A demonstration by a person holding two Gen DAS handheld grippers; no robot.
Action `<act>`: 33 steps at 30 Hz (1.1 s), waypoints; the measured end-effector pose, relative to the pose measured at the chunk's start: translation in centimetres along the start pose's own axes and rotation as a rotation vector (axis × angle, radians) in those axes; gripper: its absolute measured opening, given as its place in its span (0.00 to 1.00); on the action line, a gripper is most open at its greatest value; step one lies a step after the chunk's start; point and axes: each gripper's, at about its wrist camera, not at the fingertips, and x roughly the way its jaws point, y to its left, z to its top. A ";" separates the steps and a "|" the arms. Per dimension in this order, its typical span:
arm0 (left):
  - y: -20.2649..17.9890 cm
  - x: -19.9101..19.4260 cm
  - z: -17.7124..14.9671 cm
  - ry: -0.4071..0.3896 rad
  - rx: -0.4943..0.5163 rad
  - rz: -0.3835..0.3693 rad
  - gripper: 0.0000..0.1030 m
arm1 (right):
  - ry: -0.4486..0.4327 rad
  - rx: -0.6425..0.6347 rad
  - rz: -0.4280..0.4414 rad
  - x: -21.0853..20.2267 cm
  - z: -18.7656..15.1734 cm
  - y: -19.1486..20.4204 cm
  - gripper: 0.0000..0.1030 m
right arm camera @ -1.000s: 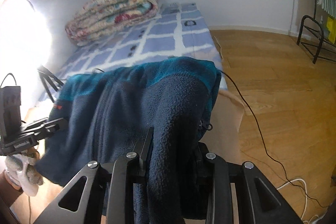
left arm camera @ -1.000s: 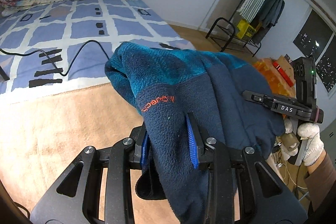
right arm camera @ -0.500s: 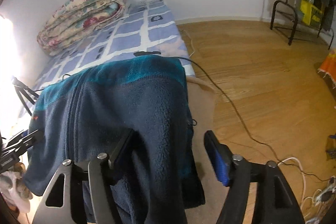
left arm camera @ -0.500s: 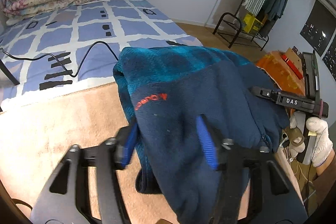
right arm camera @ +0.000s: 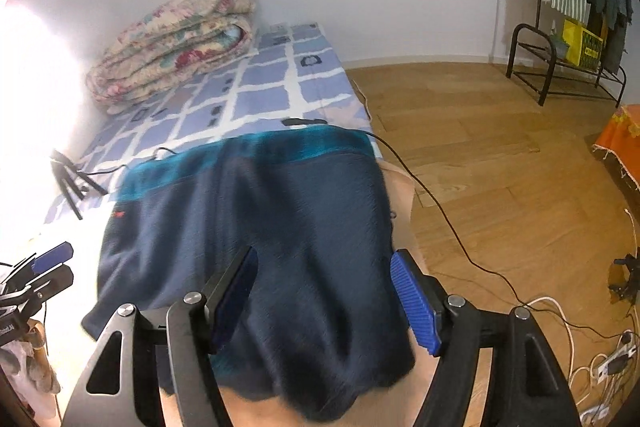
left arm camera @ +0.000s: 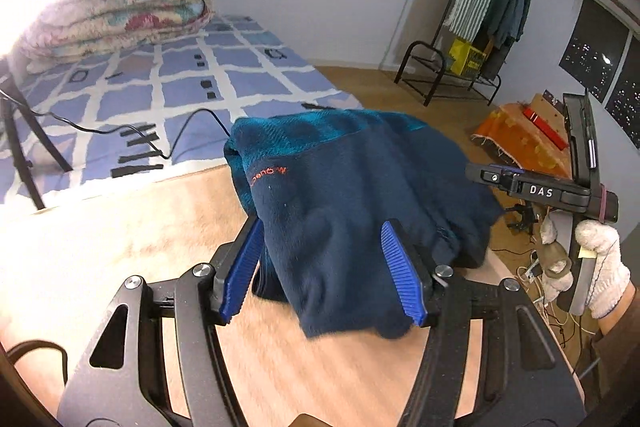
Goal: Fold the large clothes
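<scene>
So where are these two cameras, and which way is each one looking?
Left wrist: sits on the left gripper, looking down its open fingers at the fleece; the gloved hand with the right gripper shows at right.
Right wrist: sits on the right gripper, looking across the fleece toward the quilt; the left gripper shows at far left.
Both share fleece, bed, quilt and rack.

The left gripper (left arm camera: 326,269) angles downward with its 2 blue-padded fingers (left arm camera: 244,267) spread apart, pressing on nothing. The right gripper (right arm camera: 332,301) likewise tilts down, jaws wide and free. A white-gloved hand (left arm camera: 598,269) grips the right gripper's handle at the frame's right edge.
</scene>
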 end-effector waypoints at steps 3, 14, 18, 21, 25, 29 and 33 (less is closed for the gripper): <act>-0.8 -3.0 -0.4 -0.028 0.008 0.002 0.61 | -0.021 -0.014 -0.004 -2.3 -0.8 1.2 0.69; -3.6 -18.2 -1.6 -0.126 0.028 0.015 0.61 | -0.111 -0.069 0.044 -15.0 -3.6 7.3 0.69; -4.9 -24.5 -2.9 -0.167 0.039 0.034 0.61 | -0.143 -0.096 0.062 -20.6 -5.3 10.2 0.70; -5.8 -29.0 -4.5 -0.188 0.046 0.041 0.65 | -0.166 -0.110 0.067 -24.6 -7.2 12.3 0.73; -6.9 -33.9 -6.9 -0.214 0.065 0.058 0.69 | -0.192 -0.137 0.058 -29.5 -10.3 15.3 0.74; -7.8 -38.1 -9.6 -0.216 0.071 0.046 0.69 | -0.207 -0.164 0.041 -32.9 -13.5 17.9 0.78; -8.7 -41.1 -12.7 -0.235 0.080 0.079 0.70 | -0.221 -0.137 0.049 -35.2 -16.6 19.0 0.79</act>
